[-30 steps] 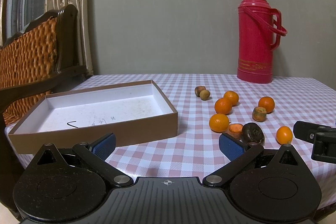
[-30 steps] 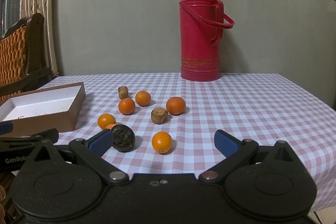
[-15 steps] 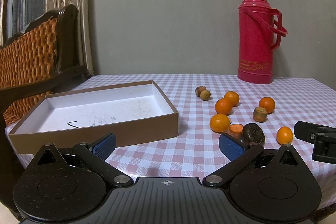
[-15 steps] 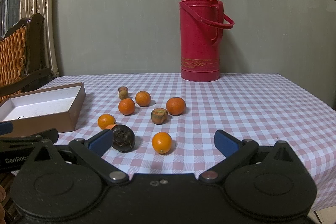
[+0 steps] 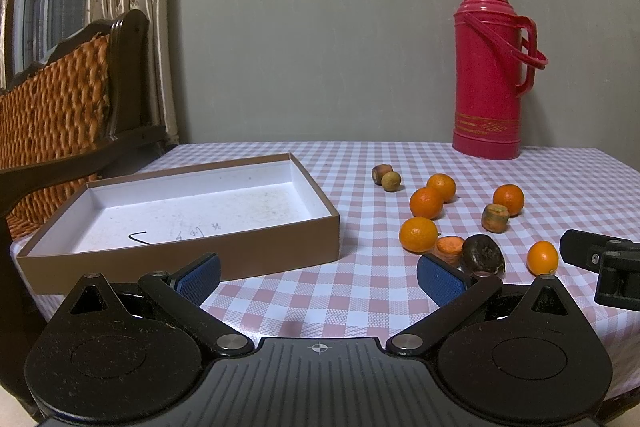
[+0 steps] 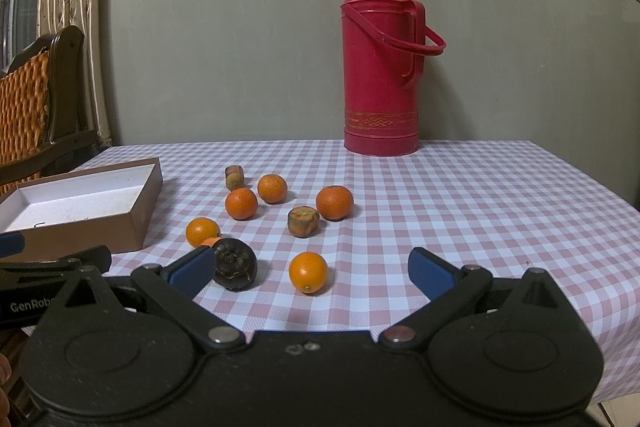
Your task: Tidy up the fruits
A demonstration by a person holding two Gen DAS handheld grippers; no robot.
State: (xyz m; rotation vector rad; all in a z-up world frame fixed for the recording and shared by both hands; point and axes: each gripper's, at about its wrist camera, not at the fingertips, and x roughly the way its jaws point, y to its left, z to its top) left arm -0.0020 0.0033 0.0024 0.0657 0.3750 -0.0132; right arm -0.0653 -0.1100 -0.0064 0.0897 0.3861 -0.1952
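Several small oranges lie loose on the checked tablecloth, the nearest orange (image 6: 308, 271) just ahead of my right gripper (image 6: 312, 271), which is open and holds nothing. A dark wrinkled fruit (image 6: 234, 264) sits by its left finger; a brown-green fruit (image 6: 303, 221) lies farther back. A shallow brown cardboard box (image 5: 256, 251) with a white inside stands at the left, with no fruit in it. My left gripper (image 5: 319, 275) is open above the table's front edge, beside the box. The dark fruit (image 5: 482, 254) and an orange slice-like piece (image 5: 450, 246) lie near its right finger.
A tall red thermos flask (image 6: 380, 67) stands at the back of the table by the grey wall. A wicker-backed wooden chair (image 5: 60, 107) is at the left. Two small brown fruits (image 5: 386, 177) lie behind the oranges. The table's right half (image 6: 500, 207) is bare cloth.
Both views have shifted only slightly; the fruits and box have not moved, and both grippers stay open.
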